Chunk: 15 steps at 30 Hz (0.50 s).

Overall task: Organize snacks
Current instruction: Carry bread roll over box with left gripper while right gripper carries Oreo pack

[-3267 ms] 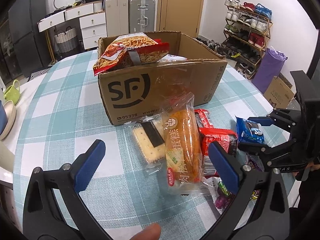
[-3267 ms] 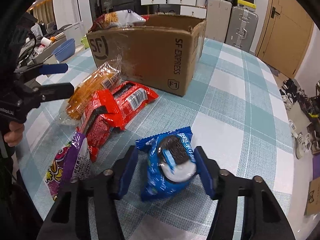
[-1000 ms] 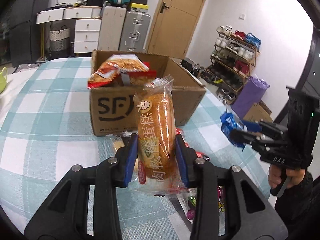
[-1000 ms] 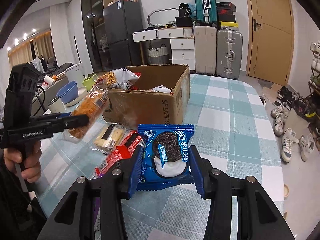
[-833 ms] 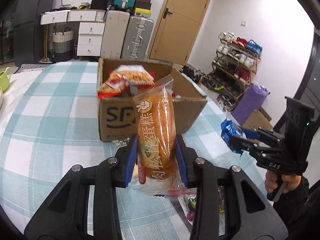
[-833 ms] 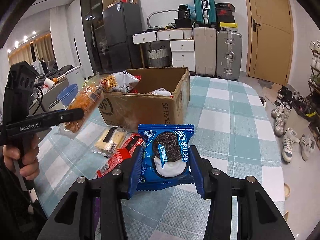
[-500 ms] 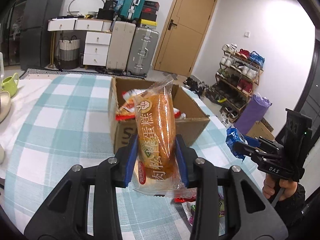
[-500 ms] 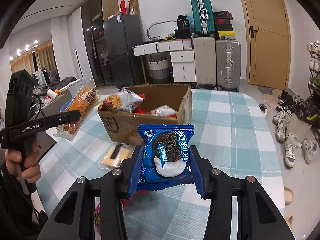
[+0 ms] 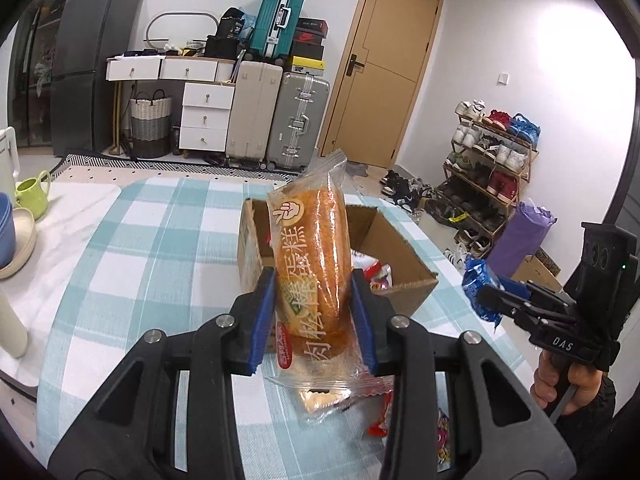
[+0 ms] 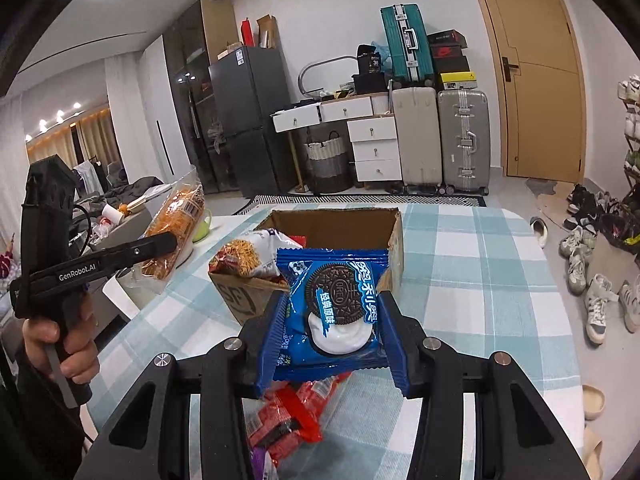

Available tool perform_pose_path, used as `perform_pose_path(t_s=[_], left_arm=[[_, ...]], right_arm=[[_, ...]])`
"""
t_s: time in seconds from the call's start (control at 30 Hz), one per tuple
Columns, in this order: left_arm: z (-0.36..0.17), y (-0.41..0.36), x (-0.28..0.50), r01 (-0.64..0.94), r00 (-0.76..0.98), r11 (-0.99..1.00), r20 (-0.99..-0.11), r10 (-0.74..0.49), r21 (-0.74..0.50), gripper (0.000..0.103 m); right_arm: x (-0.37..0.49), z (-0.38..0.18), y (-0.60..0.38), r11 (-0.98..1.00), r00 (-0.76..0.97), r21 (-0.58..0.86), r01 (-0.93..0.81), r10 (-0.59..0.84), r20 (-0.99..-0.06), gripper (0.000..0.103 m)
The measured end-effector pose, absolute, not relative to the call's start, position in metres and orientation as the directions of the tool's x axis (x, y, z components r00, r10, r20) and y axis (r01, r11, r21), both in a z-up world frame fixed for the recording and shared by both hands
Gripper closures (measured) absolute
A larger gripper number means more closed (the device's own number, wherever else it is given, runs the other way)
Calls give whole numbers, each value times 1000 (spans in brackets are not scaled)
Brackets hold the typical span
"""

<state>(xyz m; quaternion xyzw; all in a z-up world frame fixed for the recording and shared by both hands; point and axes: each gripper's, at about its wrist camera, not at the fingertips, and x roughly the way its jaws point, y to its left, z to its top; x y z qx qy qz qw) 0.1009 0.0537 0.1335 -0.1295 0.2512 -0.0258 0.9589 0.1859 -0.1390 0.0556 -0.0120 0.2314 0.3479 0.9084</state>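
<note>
My left gripper (image 9: 314, 312) is shut on an orange cake roll in clear wrap (image 9: 310, 264) and holds it upright, high above the table, just short of the open cardboard box (image 9: 404, 264). My right gripper (image 10: 334, 332) is shut on a blue Oreo packet (image 10: 336, 304), raised in front of the same box (image 10: 344, 224), which holds a noodle-snack bag (image 10: 244, 256). The left gripper with the cake roll (image 10: 176, 220) also shows at the left of the right wrist view. The right gripper with the Oreo packet (image 9: 478, 284) shows at the right of the left wrist view.
Red snack packets (image 10: 296, 412) and a purple one (image 10: 262, 460) lie on the checked tablecloth (image 10: 480, 264) below my right gripper. Bowls (image 9: 12, 236) and a green mug (image 9: 34, 196) stand at the table's left. Suitcases, drawers and a shoe rack line the room.
Both grippers closed on their snacks, lifted them off the table and rose higher. The box now lies lower in both views, its inside visible.
</note>
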Motion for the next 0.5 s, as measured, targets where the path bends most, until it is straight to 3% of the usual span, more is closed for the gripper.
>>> perform_pose_path(t_s=[0.5], left_arm=[[141, 41, 169, -13, 854, 974, -509, -108, -228, 70]], right_arm=[[226, 78, -117, 756, 652, 158, -635, 634, -415, 57]])
